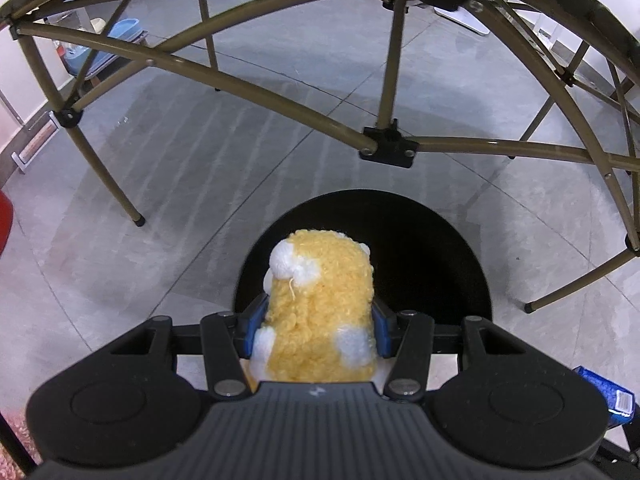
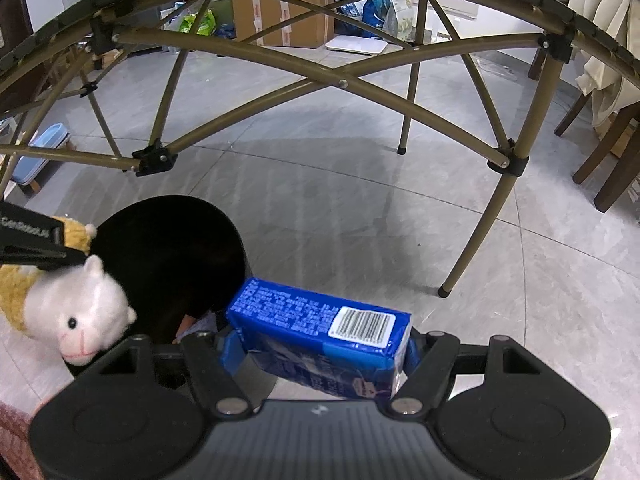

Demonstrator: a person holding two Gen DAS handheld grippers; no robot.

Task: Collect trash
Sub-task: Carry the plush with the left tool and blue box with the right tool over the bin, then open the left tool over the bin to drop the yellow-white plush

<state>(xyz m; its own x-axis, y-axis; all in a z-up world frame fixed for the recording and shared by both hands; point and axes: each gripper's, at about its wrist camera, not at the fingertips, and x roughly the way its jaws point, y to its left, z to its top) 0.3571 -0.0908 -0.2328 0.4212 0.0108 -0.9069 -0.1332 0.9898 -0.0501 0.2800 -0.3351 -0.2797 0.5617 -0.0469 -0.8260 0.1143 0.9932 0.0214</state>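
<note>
From the left wrist view, the left tool is clamping a yellow and white plush toy between its blue pads, jaws drawn in only as far as the toy's soft body lets them. The toy is showing only its curly yellow back and white patches here. It is hanging over the black bin, whose dark round mouth is spreading from 12 to 2 o'clock of the toy. At 4 o'clock, at the frame's edge, a corner of the blue box is peeking in. The folding desk frame is arching over the grey tiled floor.

From the right wrist view, the right tool is gripping the blue box across its width, jaws standing fairly wide, barcode facing up. Here the toy's white face is showing, at 9 o'clock of the box, pinched by a black finger of the left tool. The bin is sitting at 10 o'clock of the box, some rubbish dimly showing inside. The desk frame is crossing overhead.
</note>
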